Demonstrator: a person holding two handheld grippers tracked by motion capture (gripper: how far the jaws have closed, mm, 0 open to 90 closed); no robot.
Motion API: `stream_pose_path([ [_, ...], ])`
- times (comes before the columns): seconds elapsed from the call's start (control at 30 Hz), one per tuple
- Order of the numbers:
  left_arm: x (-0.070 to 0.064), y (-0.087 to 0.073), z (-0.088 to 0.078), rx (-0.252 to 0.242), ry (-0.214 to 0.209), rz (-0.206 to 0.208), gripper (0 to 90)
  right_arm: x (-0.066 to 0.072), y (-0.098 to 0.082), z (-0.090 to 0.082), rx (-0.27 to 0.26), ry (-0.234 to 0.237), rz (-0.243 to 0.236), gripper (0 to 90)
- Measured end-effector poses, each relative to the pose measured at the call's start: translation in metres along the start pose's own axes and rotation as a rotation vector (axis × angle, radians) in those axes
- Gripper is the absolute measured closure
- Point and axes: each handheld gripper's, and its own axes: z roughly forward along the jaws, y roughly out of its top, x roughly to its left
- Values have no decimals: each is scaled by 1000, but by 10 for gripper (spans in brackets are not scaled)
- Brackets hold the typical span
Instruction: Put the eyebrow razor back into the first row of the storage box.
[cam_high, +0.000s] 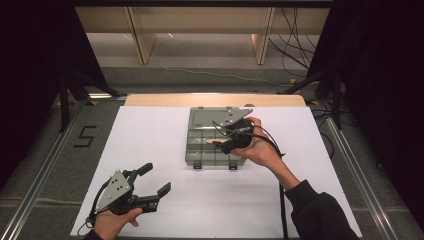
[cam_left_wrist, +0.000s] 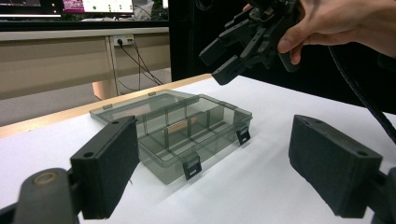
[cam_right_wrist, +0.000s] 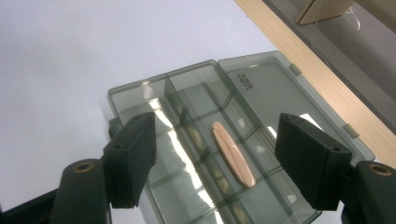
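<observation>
A smoky see-through compartment box (cam_high: 200, 152) lies open mid-table, its lid (cam_high: 212, 117) folded flat toward the far edge. A slim peach-coloured piece (cam_right_wrist: 233, 154) rests lengthwise in one of the middle compartments. My right gripper (cam_high: 226, 142) hovers above the box, angled down at it, jaws open and nothing between them. Along its own jaws, the right gripper (cam_right_wrist: 215, 123) looks onto the box (cam_right_wrist: 135, 93) and the lid (cam_right_wrist: 275, 88). My left gripper (cam_high: 157, 178) is at the front left, low over the table and apart from the box, jaws wide open and empty. Past the left gripper (cam_left_wrist: 215, 126) I see the box (cam_left_wrist: 215, 140) and the right gripper (cam_left_wrist: 222, 63) above it.
A white sheet (cam_high: 150, 135) covers the table, with a wooden strip (cam_high: 215, 100) along the far edge. Two dark latches (cam_left_wrist: 192, 167) hang on the box's near wall. The right gripper's cable (cam_high: 282, 200) trails back along the forearm.
</observation>
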Motion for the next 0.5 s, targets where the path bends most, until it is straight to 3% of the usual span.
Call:
stream_pose_path([
  [0.2,0,0,0,-4,-3,-1,161,8,-7,-12,-41,34,30,283],
  [0.5,0,0,1,-14,-8,-9,161,19,-16,-28,-92,27,46,269],
])
